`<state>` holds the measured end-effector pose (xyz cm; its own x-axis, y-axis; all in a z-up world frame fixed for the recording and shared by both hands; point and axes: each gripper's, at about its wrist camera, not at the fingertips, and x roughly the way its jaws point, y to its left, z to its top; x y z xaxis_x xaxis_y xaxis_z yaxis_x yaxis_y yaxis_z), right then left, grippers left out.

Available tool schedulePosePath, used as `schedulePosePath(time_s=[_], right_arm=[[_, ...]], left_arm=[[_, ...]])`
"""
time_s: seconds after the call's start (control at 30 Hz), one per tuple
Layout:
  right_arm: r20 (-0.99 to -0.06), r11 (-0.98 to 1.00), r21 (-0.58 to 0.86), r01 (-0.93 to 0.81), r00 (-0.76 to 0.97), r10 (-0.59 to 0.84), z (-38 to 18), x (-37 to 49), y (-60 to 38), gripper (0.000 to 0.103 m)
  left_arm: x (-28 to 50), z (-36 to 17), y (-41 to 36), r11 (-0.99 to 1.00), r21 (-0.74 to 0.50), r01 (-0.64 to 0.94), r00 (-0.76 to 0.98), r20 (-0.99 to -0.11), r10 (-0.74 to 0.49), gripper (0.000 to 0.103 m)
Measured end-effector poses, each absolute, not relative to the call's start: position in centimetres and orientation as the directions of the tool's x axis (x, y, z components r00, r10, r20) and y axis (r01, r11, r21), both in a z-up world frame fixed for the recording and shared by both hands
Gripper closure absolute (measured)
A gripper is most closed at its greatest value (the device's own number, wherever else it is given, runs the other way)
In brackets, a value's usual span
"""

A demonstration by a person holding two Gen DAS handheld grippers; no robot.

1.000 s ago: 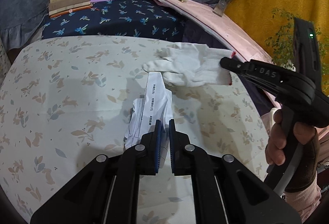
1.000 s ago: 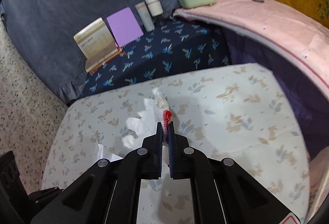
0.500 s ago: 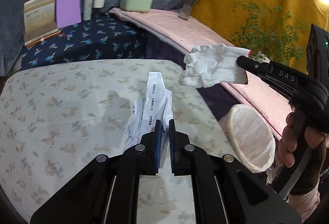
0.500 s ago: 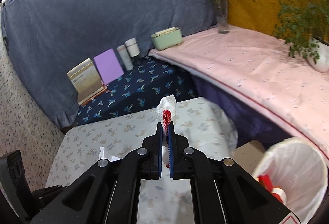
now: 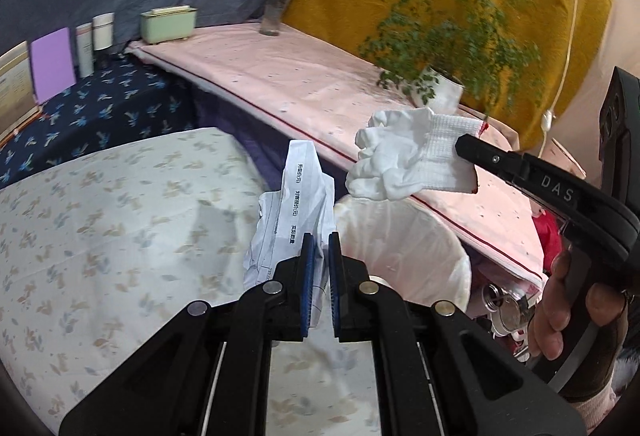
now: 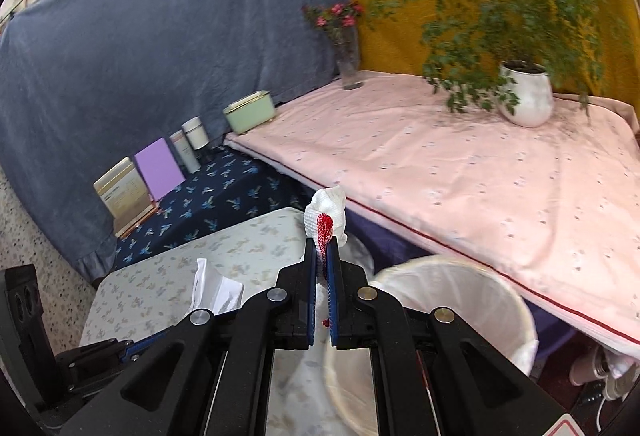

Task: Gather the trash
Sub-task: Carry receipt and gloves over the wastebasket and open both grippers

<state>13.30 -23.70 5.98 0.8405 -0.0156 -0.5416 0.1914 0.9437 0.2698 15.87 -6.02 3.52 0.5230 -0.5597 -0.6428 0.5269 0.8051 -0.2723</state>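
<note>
Left gripper (image 5: pixel 319 256) clamped on crumpled paper (image 5: pixel 296 203), held above floral table (image 5: pixel 120 220). Right gripper (image 6: pixel 322 256) pinched white glove (image 6: pixel 326 209) by cuff, beside lined bin (image 6: pixel 460 300), probably for drop.

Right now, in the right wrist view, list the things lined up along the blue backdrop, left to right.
Beige box → purple card → two white tubes → green box → flower vase → potted plant.
</note>
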Motion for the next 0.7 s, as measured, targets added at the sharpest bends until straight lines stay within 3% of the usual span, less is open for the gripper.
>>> schedulePosePath(time_s=[0.7], right_arm=[[-0.558,0.900,0.306,0.311,0.824,-0.095,4.5,8.4,-31.5,0.098]], left_arm=[[14.0,2.2,-15.9,0.738,-0.240,0.631,0.431,-0.683,-0.590,0.096]])
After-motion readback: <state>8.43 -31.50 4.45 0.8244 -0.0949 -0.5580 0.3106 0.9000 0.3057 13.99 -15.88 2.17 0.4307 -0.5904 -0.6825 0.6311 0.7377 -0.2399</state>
